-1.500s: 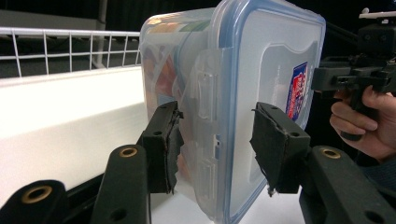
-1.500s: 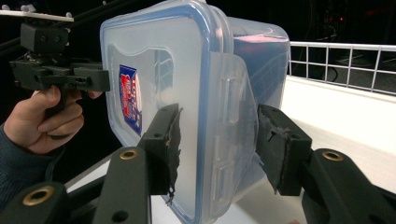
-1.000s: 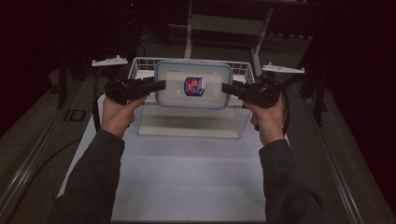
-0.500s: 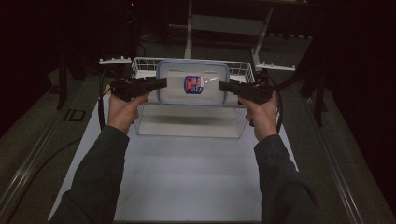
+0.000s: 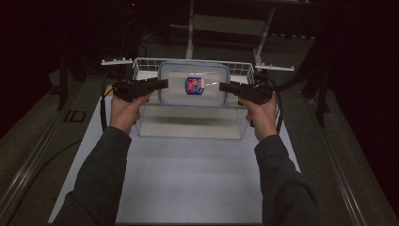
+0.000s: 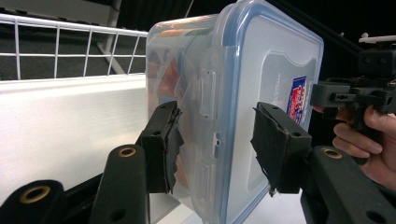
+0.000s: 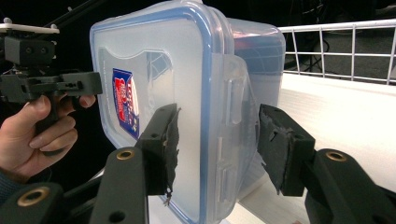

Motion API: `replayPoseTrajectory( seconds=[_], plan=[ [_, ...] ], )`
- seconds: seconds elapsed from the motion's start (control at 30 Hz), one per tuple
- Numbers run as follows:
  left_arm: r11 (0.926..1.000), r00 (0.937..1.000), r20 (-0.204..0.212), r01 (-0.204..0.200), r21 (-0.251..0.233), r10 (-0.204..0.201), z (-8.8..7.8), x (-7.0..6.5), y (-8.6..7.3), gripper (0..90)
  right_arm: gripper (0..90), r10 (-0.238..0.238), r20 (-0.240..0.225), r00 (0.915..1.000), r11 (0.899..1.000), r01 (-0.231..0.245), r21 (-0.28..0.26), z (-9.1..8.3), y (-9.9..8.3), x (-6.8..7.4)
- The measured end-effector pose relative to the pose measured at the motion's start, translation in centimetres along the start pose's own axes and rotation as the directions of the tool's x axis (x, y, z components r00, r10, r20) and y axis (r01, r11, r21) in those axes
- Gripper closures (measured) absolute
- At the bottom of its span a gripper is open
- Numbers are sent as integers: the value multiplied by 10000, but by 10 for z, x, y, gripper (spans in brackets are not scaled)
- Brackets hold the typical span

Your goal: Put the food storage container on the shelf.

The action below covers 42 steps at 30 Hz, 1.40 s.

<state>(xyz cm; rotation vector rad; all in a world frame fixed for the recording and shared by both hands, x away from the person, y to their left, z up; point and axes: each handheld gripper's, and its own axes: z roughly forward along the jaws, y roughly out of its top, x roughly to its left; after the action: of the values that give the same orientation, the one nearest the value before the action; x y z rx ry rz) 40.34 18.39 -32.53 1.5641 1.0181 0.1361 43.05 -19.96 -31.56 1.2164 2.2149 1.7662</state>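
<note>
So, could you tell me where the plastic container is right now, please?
In the high view the plastic container hangs at centre above the white wire basket, gripped at its ends by the left gripper and right gripper.

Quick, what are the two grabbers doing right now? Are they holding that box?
Left gripper: closed on one end of the plastic container.
Right gripper: closed on its other end, above the wire basket.

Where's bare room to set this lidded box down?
The white table surface between the forearms, in front of the white wire basket, is bare and widest. The clear plastic box with a blue-rimmed lid hangs over the basket, the left hand-held gripper and right hand-held gripper crowding its two ends.
</note>
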Motion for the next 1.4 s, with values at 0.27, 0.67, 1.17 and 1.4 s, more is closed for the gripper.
replayPoseTrajectory(
  seconds=[0.27,0.67,1.17,1.4],
  plan=[
    [9996,9996,-57,292,-21,-292,2,0,1,508,496,431,-133,9990,9991,-430,19,1,2,-5],
    [9996,9951,-991,25,291,4,13,-1,-1,528,463,421,398,9983,9990,-427,146,7,5,-5],
    [9994,9950,-944,342,25,-338,17,1,-2,552,473,-103,1813,9834,9991,27,417,18,15,-5],
    [9996,9926,-1185,-268,-44,261,16,-4,-2,542,482,-545,2313,9713,9985,509,214,19,16,0]
  ],
)
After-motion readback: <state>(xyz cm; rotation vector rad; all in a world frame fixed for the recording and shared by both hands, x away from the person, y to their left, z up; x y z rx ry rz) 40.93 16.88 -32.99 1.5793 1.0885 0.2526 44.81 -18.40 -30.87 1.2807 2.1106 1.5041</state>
